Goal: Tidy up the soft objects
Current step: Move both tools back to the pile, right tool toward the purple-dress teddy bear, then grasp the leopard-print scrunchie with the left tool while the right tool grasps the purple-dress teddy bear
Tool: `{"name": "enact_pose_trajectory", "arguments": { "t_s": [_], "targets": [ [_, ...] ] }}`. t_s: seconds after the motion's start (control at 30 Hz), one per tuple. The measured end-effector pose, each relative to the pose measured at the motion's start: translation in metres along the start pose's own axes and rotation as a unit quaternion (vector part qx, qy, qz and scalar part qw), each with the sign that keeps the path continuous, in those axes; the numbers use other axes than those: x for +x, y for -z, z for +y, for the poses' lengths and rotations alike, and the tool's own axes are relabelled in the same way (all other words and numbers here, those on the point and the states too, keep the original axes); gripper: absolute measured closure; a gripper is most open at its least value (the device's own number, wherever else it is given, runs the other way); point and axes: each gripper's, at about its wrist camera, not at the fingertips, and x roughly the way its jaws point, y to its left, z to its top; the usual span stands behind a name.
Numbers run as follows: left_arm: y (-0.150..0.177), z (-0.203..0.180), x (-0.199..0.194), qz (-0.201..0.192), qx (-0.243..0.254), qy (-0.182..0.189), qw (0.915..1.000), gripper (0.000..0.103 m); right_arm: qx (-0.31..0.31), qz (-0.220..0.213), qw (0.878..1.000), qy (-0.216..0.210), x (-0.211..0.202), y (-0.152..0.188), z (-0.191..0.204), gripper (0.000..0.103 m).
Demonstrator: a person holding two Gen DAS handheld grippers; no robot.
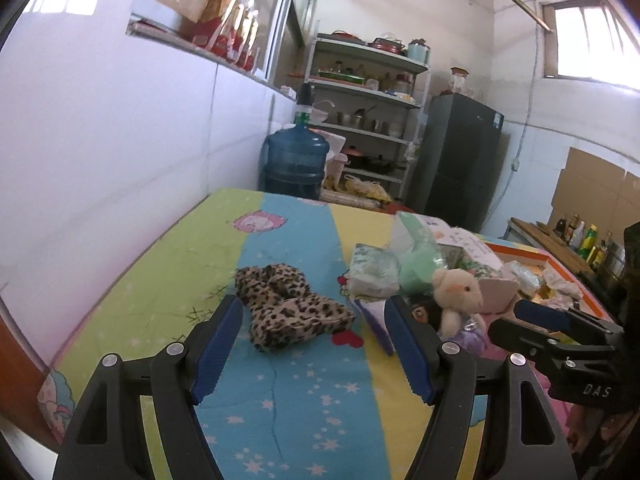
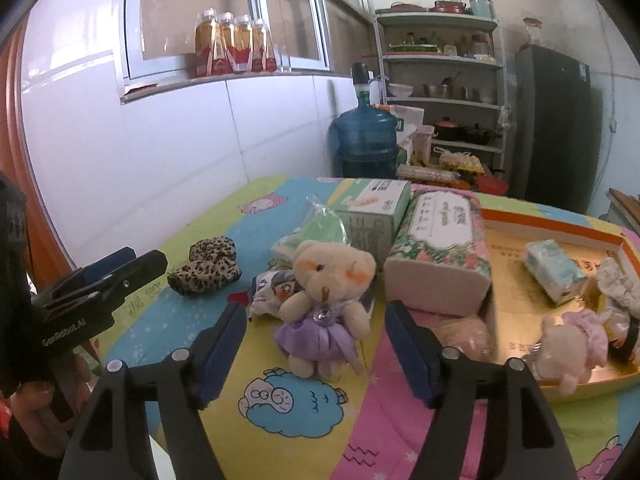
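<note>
We find the bear (image 2: 326, 312) upright at 12 o'clock between the right tongs (image 2: 316, 344), jaws apart, empty; left tongs (image 1: 314, 344), also apart, face the leopard scrunchie (image 1: 288, 306).

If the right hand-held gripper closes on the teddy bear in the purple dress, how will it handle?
The teddy bear looks plush, so it would likely squash between the fingers rather than slip. It seems small and light. Its limbs and skirt hang loose, so they will probably flop when lifted.

Bare cloth (image 2: 304, 432) before bear (image 2: 324, 312); tissue boxes (image 2: 440, 256) crowd behind.
</note>
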Motion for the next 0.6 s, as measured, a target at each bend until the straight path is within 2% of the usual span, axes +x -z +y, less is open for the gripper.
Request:
{"name": "enact_pose_trajectory", "arguments": {
  "t_s": [0.27,0.6],
  "targets": [
    [-0.002,0.013,0.02,0.015,-0.009,-0.002,0.9998,0.028,0.021,0.021,1.0,-0.002,0.026,-0.001,-0.003,0.032],
    [-0.011,0.013,0.059,0.057,-0.014,-0.004,0.9983,0.028,0.033,0.034,0.999,-0.003,0.048,-0.004,-0.008,0.032]
  ]
}}
